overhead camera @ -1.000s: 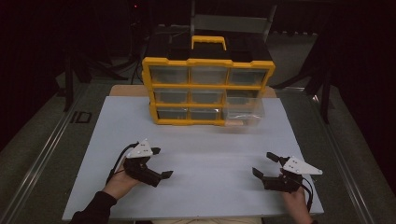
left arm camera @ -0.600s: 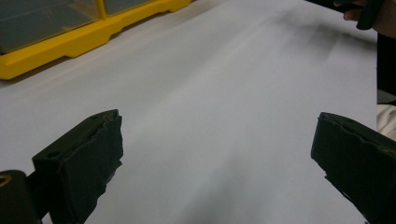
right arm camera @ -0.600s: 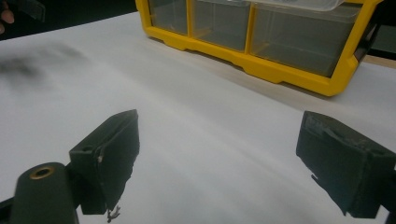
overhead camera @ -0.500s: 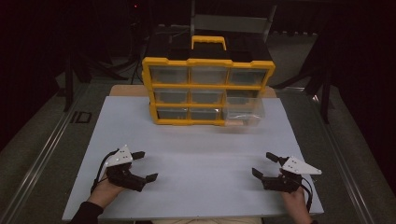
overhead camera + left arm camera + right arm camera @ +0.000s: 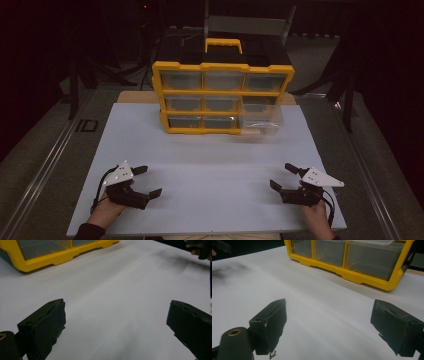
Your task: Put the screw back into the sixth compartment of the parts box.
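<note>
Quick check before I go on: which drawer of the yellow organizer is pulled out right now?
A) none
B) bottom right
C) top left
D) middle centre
B: in the high view the clear bottom-right drawer juts forward from the yellow organizer, while the other drawers sit flush.

I count one yellow organiser cabinet [image 5: 223, 95] with nine clear drawers in three rows of three; one drawer [image 5: 261, 118], lower right, is pulled out. One carry handle [image 5: 223, 44] on top. One white table [image 5: 210, 165]. Two grippers: left gripper [image 5: 148, 181], right gripper [image 5: 283, 177], each with two jaws.
</note>
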Motion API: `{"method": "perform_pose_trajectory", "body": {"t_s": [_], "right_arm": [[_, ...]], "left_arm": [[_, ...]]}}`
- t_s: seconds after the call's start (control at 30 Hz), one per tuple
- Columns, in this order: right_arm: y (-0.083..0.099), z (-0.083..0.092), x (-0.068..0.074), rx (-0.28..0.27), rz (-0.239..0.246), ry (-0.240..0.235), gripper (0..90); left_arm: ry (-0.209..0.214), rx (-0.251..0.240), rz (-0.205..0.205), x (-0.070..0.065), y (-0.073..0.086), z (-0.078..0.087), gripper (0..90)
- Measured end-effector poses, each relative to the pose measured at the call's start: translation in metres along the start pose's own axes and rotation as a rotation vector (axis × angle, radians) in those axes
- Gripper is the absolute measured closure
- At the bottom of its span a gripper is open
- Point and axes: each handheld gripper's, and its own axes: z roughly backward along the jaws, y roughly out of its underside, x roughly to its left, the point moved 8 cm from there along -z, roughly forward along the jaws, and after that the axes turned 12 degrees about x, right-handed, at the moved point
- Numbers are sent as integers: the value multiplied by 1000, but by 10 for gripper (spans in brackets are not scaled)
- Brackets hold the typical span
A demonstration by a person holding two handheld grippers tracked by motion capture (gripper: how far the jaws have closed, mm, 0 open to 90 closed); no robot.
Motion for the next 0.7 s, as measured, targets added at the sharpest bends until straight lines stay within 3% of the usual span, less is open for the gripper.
{"method": "perform_pose_trajectory", "body": {"t_s": [0.5,0.7], "right_arm": [[0,1,0,-4,3,-3,133],[1,0,0,3,2,-6,133]], "left_arm": [[-26,-64,58,9,13,5,25],[-26,-65,56,10,16,5,25]]}}
